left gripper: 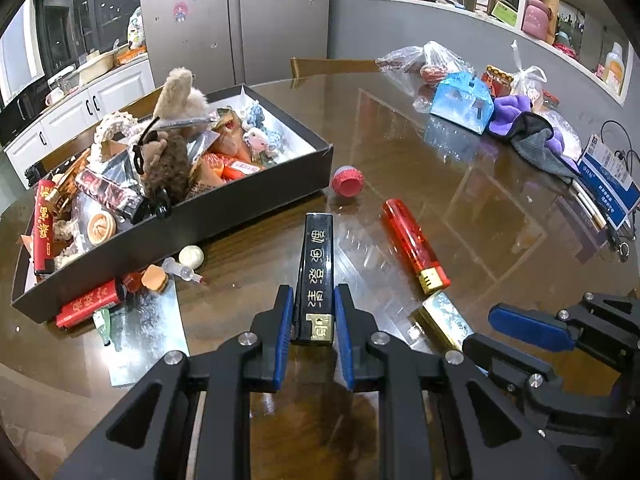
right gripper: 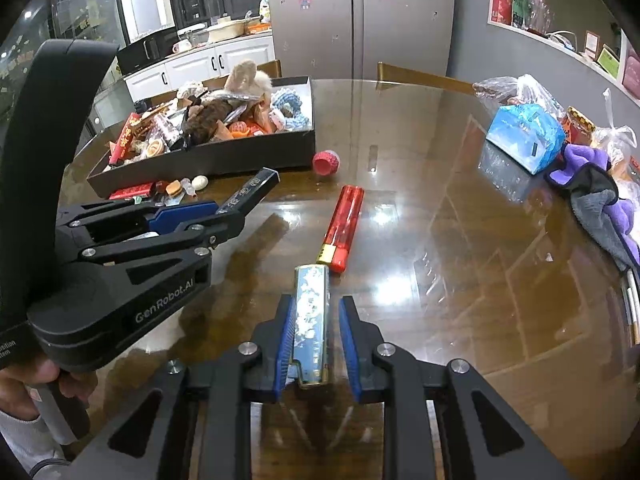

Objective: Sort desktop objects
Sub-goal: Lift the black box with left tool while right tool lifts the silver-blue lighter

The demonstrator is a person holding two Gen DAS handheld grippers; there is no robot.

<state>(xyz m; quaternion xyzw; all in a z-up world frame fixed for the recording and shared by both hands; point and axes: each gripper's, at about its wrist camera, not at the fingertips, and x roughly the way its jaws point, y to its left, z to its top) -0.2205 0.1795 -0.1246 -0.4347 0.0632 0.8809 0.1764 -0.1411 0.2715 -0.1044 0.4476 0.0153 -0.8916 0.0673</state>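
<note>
Nearest us, our left gripper (left gripper: 314, 320) is clamped on a black lighter (left gripper: 316, 272), and our right gripper (right gripper: 314, 340) has a silver floral lighter (right gripper: 312, 320) between narrow jaws; we cannot tell if both pads press it. Just beyond lies a red lighter (right gripper: 344, 228) on the desk (right gripper: 440, 240), then a small red ball (right gripper: 326, 162) beside the black box (left gripper: 224, 220). That box is already heaped with toys and lighters, yet several bits remain outside its near edge, so we judge the sorting partly done.
</note>
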